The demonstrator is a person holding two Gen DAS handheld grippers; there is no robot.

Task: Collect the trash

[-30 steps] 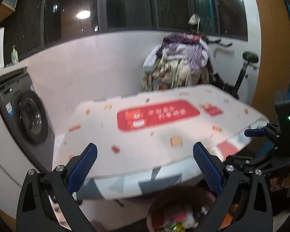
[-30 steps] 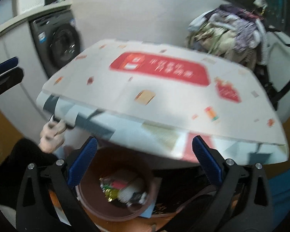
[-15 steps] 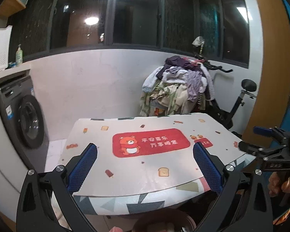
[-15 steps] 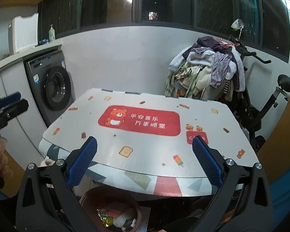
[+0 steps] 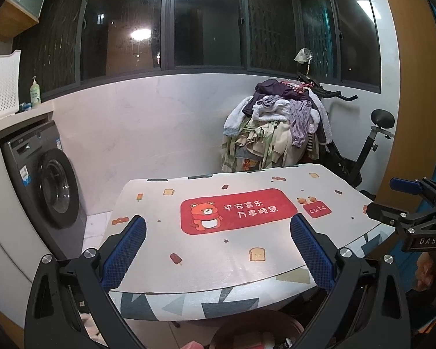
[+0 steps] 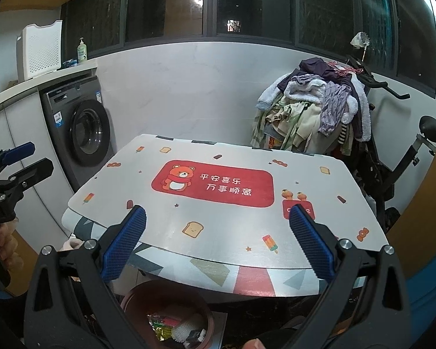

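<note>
Both grippers, left [image 5: 218, 250] and right [image 6: 218, 241], hang wide open and hold nothing above the table [image 6: 319, 250]. The trash [image 6: 174, 327] lies in the brown bin [image 6: 202, 301] on the floor under the table's near edge

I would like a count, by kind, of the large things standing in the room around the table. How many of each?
Washing machine: 1
Exercise bike: 1
Pile of clothes: 1
Brown trash bin below the table edge: 1
White perforated basket on the counter: 1
Soap bottle: 1
Total: 6
</note>
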